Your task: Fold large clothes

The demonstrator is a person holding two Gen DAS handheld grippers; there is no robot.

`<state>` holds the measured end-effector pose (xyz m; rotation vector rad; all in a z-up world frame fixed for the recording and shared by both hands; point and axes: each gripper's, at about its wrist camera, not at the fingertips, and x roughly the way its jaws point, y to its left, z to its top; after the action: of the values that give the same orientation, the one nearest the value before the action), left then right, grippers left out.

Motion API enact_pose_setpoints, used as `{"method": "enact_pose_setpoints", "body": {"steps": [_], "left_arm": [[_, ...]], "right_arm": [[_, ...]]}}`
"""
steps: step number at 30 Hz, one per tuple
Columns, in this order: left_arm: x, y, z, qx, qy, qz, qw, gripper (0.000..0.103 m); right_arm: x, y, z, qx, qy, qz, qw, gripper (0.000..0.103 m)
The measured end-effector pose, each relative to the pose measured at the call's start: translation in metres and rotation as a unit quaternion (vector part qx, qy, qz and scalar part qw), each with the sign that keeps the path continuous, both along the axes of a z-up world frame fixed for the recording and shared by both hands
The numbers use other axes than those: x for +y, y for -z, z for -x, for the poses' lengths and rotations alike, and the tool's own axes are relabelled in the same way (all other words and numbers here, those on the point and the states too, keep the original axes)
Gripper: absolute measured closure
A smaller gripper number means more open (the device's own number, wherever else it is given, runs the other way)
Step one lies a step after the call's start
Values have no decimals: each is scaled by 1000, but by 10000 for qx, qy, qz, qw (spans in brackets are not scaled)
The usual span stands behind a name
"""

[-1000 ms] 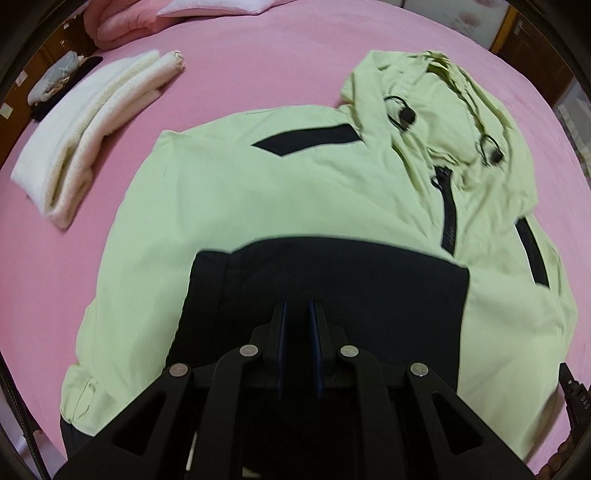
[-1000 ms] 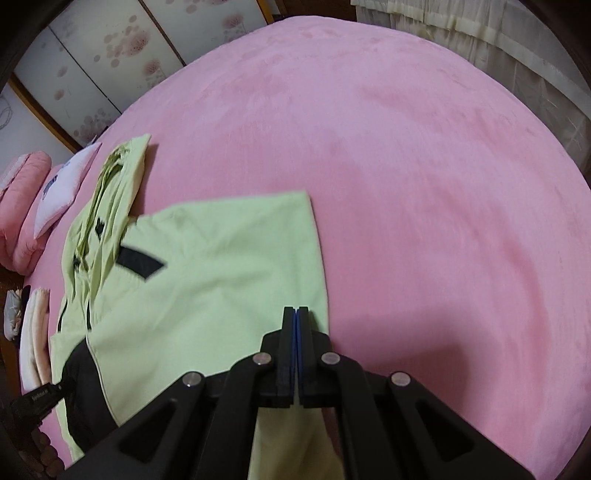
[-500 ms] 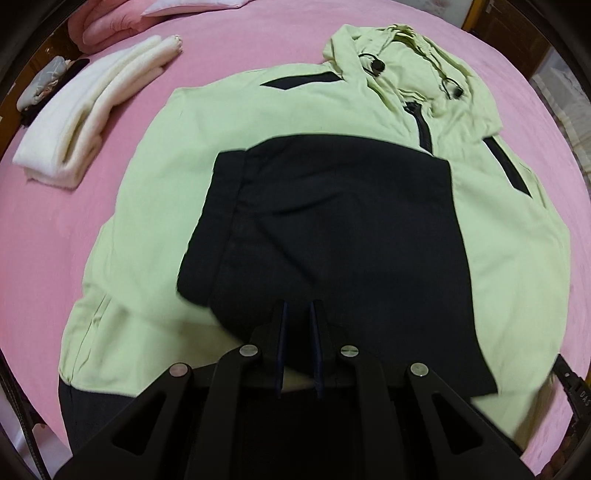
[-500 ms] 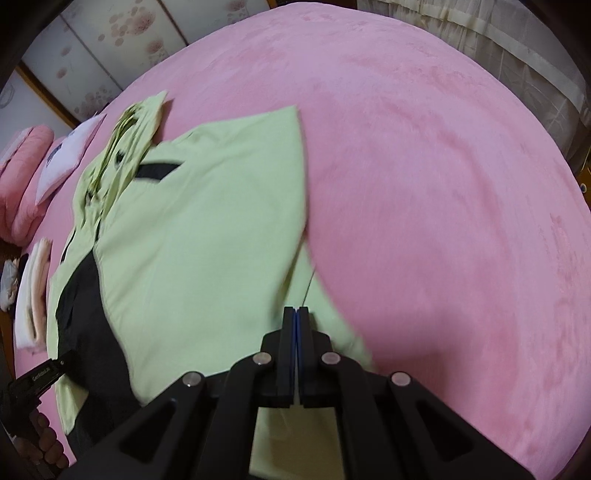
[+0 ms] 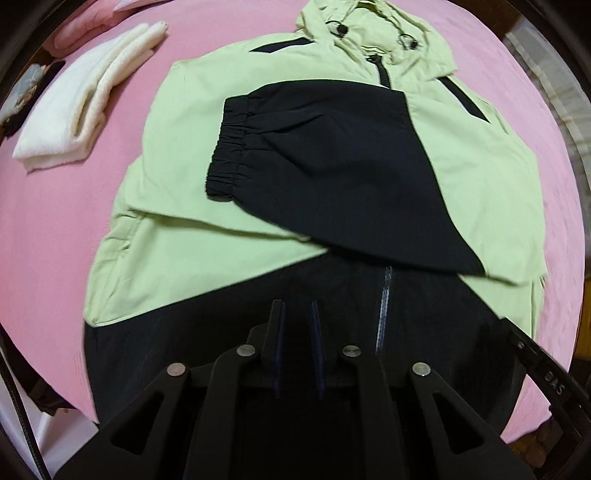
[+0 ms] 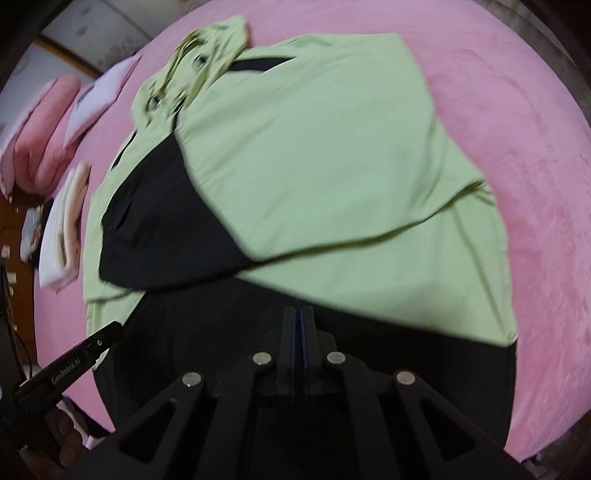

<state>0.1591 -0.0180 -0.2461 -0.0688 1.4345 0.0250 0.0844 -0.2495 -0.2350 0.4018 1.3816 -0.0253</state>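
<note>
Jacket: a lime-green and black hooded jacket (image 5: 192,206) is laid flat on the pink bed (image 5: 55,229), front up, hood (image 5: 373,33) toward the far end.
Sleeves: a sleeve with a black lower part and an elastic cuff (image 5: 227,158) is seen folded across the chest, its cuff toward the left of the left wrist view; in the right wrist view a green sleeve (image 6: 332,147) is laid across the body, overlapping the black one.
Hem: the black lower band (image 5: 177,354) of the jacket is seen nearest both cameras, with a zip line running up its middle.
Left gripper: the left gripper (image 5: 297,325) is held above the black hem, pointing straight down; its jaws are slightly parted, have just been opening, and nothing is seen between them.
Right gripper: the right gripper (image 6: 296,325) is held over the hem with its jaws pressed together; no cloth appears to be pinched, though the picture is blurred there.
Other items: a folded white towel (image 5: 77,110) is laid on the bed left of the jacket, apart from it; pink bedding (image 6: 40,125) and a white pillow (image 6: 99,99) are seen beyond.
</note>
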Motion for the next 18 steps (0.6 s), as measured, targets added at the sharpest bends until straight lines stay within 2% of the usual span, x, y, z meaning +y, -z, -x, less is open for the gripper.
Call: {"method": "enact_pose_setpoints", "body": {"steps": [5, 6, 8, 10, 11, 13, 18], "left_arm": [[3, -29, 10, -91, 434, -253, 9987, 77], [3, -34, 9, -73, 508, -310, 9982, 72], [5, -46, 3, 24, 625, -342, 9975, 62], [8, -58, -9, 101, 684, -215, 9974, 49], [7, -65, -16, 148, 716, -102, 9973, 46], [8, -79, -30, 218, 817, 45, 9964, 34], [-3, -108, -81, 95, 1038, 23, 9945, 33]], "right_arm": [[33, -21, 1, 59, -206, 204, 9996, 100], [35, -23, 0, 66, -210, 223, 9995, 99], [40, -33, -6, 54, -218, 179, 9996, 84], [42, -41, -16, -21, -209, 110, 9997, 69], [42, -45, -23, -51, -223, 103, 9997, 66], [47, -52, -40, -69, -384, 103, 9992, 65], [58, -73, -90, -162, -749, 116, 9970, 65]]}}
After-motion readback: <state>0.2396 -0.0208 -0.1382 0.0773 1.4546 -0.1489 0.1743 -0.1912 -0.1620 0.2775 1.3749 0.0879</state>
